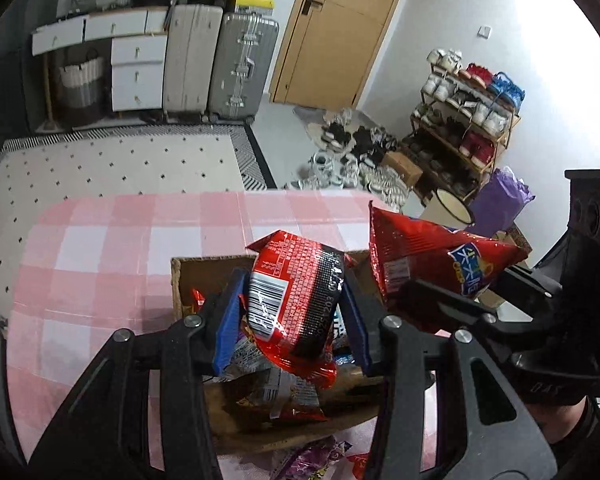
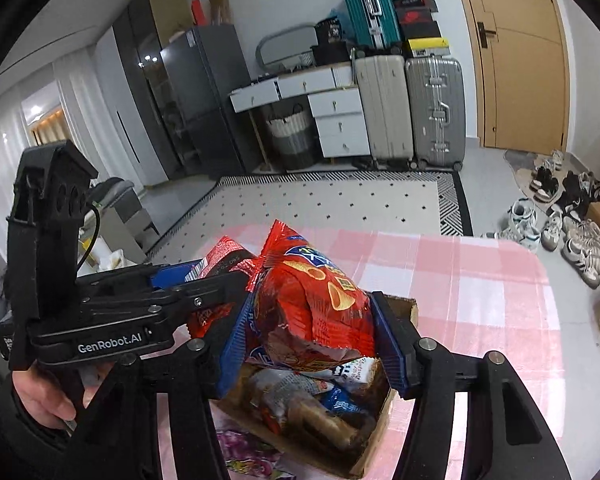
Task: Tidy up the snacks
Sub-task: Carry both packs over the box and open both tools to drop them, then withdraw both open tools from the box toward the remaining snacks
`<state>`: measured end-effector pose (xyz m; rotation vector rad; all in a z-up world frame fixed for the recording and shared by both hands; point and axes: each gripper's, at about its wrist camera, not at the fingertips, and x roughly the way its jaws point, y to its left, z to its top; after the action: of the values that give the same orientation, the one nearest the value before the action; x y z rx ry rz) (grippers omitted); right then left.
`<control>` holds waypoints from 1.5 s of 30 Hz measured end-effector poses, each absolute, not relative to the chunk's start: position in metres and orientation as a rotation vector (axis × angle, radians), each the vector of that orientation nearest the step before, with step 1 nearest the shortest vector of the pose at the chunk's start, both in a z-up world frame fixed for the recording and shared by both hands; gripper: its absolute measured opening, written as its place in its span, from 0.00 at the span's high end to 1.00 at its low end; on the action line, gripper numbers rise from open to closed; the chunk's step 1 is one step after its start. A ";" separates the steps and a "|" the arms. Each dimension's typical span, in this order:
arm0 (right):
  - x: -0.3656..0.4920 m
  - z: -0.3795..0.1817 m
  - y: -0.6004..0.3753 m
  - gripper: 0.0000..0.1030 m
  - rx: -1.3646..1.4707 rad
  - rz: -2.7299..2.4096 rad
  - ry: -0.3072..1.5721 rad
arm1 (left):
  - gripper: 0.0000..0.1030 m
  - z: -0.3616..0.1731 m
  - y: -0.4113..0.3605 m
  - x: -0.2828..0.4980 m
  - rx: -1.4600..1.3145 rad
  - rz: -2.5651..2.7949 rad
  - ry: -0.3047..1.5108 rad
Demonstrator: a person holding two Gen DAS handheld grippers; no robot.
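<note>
A pink checked table is topped by an open cardboard box already stuffed with packets, so the drop-in step looks to be in hand. Over it, a puffy red chip bag is clamped in the right gripper, and a crinkly red-and-black snack pack is pinched by the left gripper. Next, both probably need to be lowered into the gaps and let go.
</note>
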<state>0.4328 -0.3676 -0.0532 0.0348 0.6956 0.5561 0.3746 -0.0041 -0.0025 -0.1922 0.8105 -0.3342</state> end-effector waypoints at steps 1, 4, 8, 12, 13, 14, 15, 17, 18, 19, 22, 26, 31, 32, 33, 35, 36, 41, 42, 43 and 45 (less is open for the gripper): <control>0.438 -0.058 -0.366 0.42 0.039 0.557 0.705 | 0.59 -0.007 -0.004 0.379 -0.199 -0.334 0.817; 0.443 -0.071 -0.362 0.42 0.036 0.565 0.717 | 0.59 -0.022 0.002 0.390 -0.229 -0.323 0.847; 0.441 -0.080 -0.359 0.29 0.020 0.583 0.713 | 0.46 -0.034 0.011 0.397 -0.252 -0.299 0.860; 0.435 -0.075 -0.366 0.29 0.029 0.587 0.683 | 0.42 -0.036 0.019 0.390 -0.260 -0.286 0.849; 0.432 -0.072 -0.368 0.28 0.039 0.593 0.670 | 0.41 -0.035 0.018 0.386 -0.252 -0.284 0.844; 0.428 -0.067 -0.371 0.27 0.044 0.599 0.659 | 0.41 -0.032 0.018 0.380 -0.245 -0.277 0.830; 0.425 -0.063 -0.374 0.23 0.047 0.602 0.650 | 0.40 -0.029 0.018 0.374 -0.241 -0.275 0.816; 0.415 -0.054 -0.378 0.20 0.045 0.596 0.620 | 0.39 -0.021 0.016 0.360 -0.226 -0.272 0.793; 0.410 -0.050 -0.380 0.18 0.046 0.597 0.607 | 0.39 -0.016 0.014 0.352 -0.212 -0.263 0.778; 0.404 -0.045 -0.383 0.18 0.051 0.599 0.591 | 0.38 -0.012 0.011 0.344 -0.185 -0.241 0.762; 0.385 -0.034 -0.389 0.17 0.058 0.602 0.565 | 0.35 0.011 0.004 0.316 -0.108 -0.184 0.684; 0.358 -0.018 -0.395 0.15 0.050 0.603 0.525 | 0.30 0.034 0.003 0.290 -0.092 -0.166 0.634; 0.319 -0.001 -0.404 0.10 0.066 0.609 0.472 | 0.22 0.055 0.010 0.252 -0.127 -0.170 0.587; 0.311 0.002 -0.404 0.10 0.065 0.611 0.462 | 0.22 0.058 0.011 0.243 -0.129 -0.167 0.577; 0.305 0.005 -0.405 0.08 0.060 0.611 0.451 | 0.21 0.061 0.010 0.236 -0.126 -0.164 0.570; 0.289 0.010 -0.404 0.07 0.042 0.617 0.426 | 0.21 0.066 0.010 0.219 -0.124 -0.164 0.559; 0.282 0.012 -0.404 0.07 0.036 0.619 0.416 | 0.20 0.068 0.010 0.211 -0.125 -0.172 0.555; 0.248 0.019 -0.404 0.05 0.041 0.642 0.384 | 0.16 0.078 0.007 0.174 -0.104 -0.167 0.513; 0.241 0.021 -0.404 0.05 0.040 0.645 0.375 | 0.13 0.081 0.007 0.165 -0.102 -0.169 0.502; 0.236 0.023 -0.403 0.04 0.040 0.647 0.366 | 0.08 0.083 0.007 0.157 -0.099 -0.167 0.486; 0.224 0.025 -0.406 0.03 0.047 0.653 0.349 | 0.01 0.089 0.007 0.141 -0.095 -0.159 0.457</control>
<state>0.2243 -0.4060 0.0254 0.0468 0.3486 0.6531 0.1408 0.0065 0.0887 -0.0953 0.4567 -0.1592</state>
